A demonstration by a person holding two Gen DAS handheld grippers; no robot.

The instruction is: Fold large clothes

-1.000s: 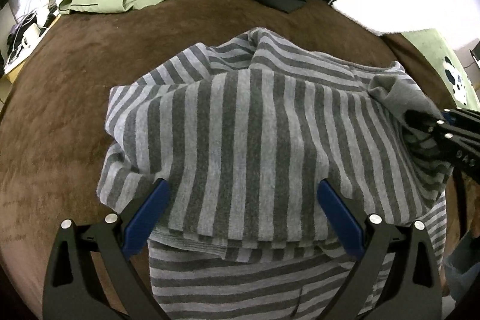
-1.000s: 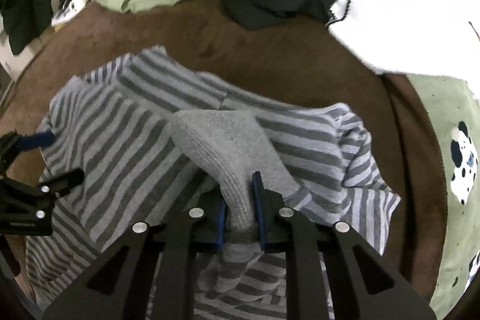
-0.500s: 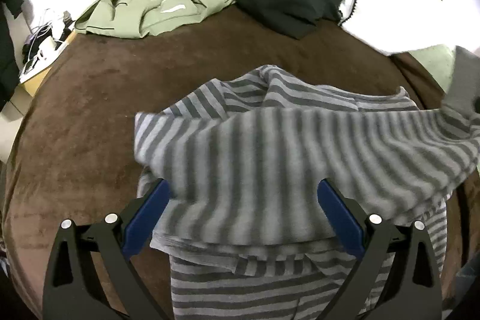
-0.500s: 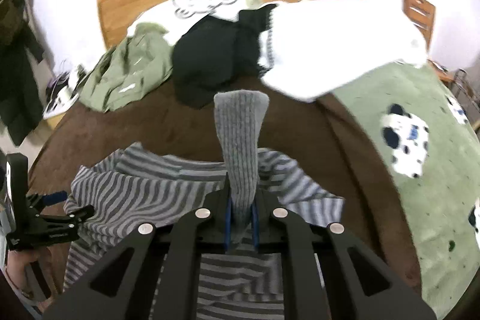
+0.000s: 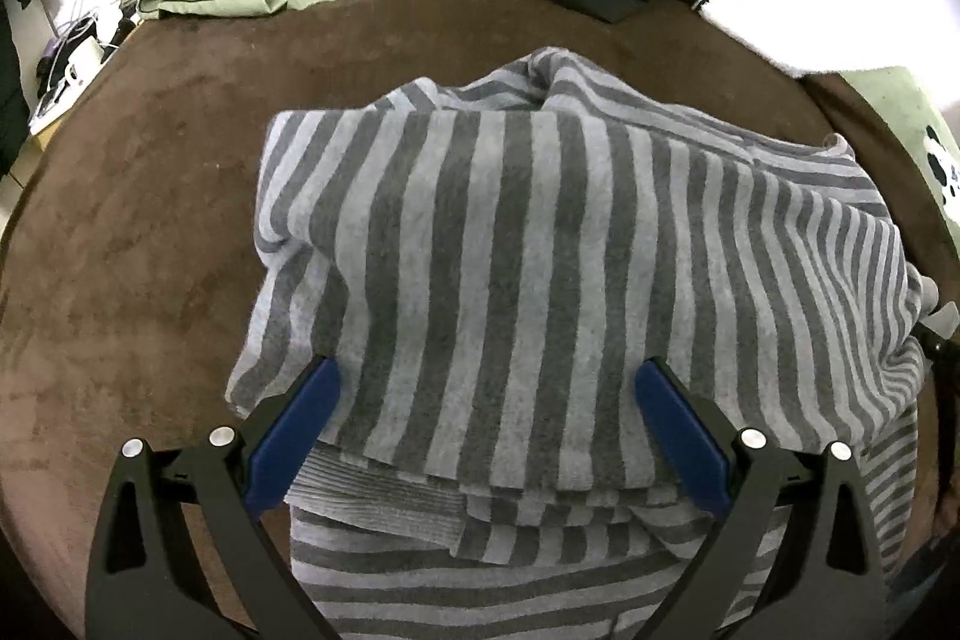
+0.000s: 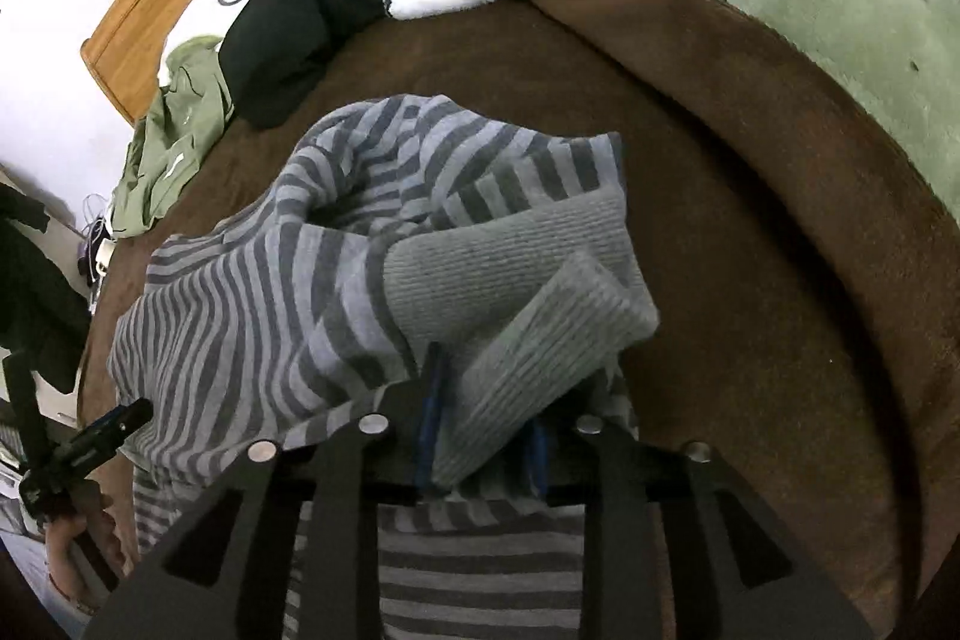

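one striped sweater (image 5: pixel 540 250) is spread on one brown blanket (image 5: pixel 150 220); its ribbed cuff (image 6: pixel 540 358) lies between the right gripper (image 6: pixel 480 430)'s jaws, just eased apart and no longer clamped; the left gripper (image 5: pixel 486 436) is held wide open, gripping nothing.

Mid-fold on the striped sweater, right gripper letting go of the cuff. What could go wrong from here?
1. The ribbed cuff sits between the right gripper pads, whose jaws have just been opening; pulling away could drag it and undo the fold.
2. The folded sleeve lies bunched and skewed on the striped sweater, so wrinkles may get folded in.
3. The left gripper stands open over the sweater's folded edge; closing there could pinch several layers at once.
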